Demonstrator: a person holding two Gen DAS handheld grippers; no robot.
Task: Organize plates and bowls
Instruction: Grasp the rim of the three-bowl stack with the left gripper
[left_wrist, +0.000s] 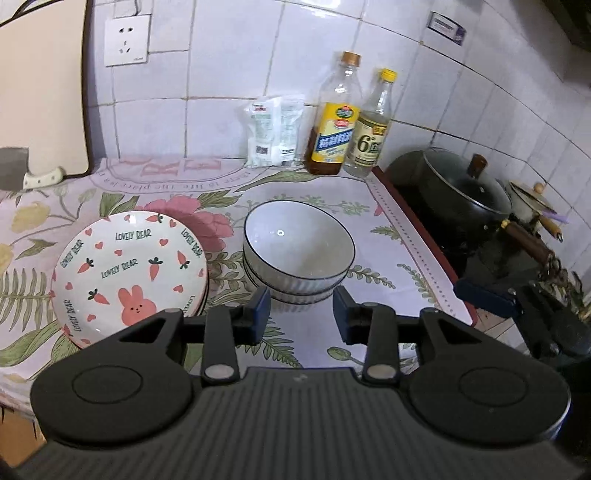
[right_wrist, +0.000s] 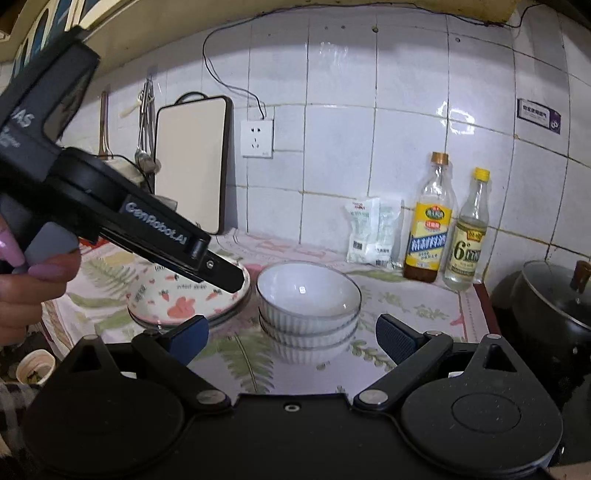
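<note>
A stack of white ribbed bowls with dark rims (left_wrist: 298, 248) stands on the flowered cloth; it also shows in the right wrist view (right_wrist: 308, 295). To its left lies a stack of plates with pink rabbit and carrot print (left_wrist: 129, 271), also in the right wrist view (right_wrist: 184, 301). My left gripper (left_wrist: 302, 314) is open and empty, just in front of the bowls. My right gripper (right_wrist: 291, 338) is open wide and empty, in front of the bowls. The left gripper's body (right_wrist: 110, 206) crosses above the plates in the right wrist view.
Two bottles (left_wrist: 349, 118) and a white packet (left_wrist: 273, 129) stand against the tiled wall. A cutting board (left_wrist: 40, 88) leans at the left. A dark pot with a glass lid (left_wrist: 458, 184) sits on the stove at the right. A small cup (right_wrist: 35, 369) sits low at the left.
</note>
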